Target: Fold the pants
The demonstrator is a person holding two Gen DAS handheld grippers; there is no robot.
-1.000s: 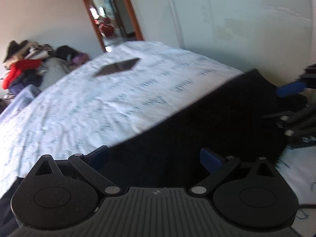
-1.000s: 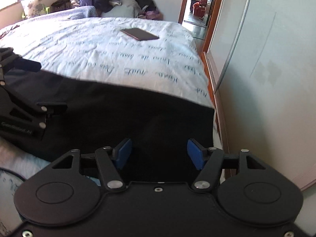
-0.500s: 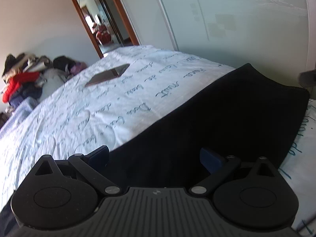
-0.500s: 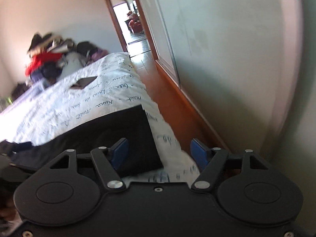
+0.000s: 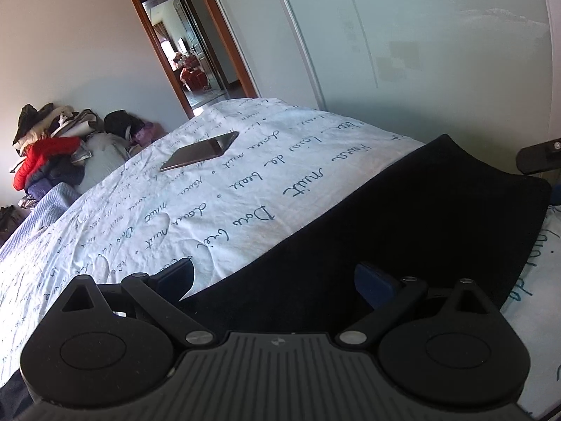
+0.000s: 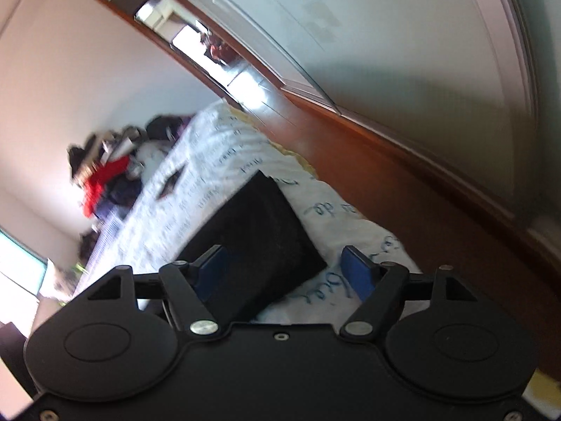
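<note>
Pants (image 5: 403,224) lie flat on the bed (image 5: 147,217), a dark band along its near edge that ends close to the corner beside the wooden floor (image 6: 403,182). The step in hand, as I judge it, is to take hold of the cloth again for one more fold. The left gripper (image 5: 273,277) hangs low over the near edge of the pants with its jaws wide apart and nothing pressed between them. The right gripper (image 6: 284,270) is tilted over the end of the pants near that corner; its jaws have just been closing a little, yet they are apart, and the corner of the cloth only lies below the gap, so it holds nothing. Its picture is blurred, so I cannot say for sure whether one finger (image 6: 210,270) already touches the fabric. The next move probably calls for both grippers to sink to the cloth, pinch all the layers at one edge, and carry it over evenly. A dark flat tablet (image 5: 200,151) lies well apart, toward the middle of the bed, and a heap of clothes (image 5: 49,154) sits at the far end; neither stands in the way. The bed edge beside the floor is near, so the cloth could slip off there.
</note>
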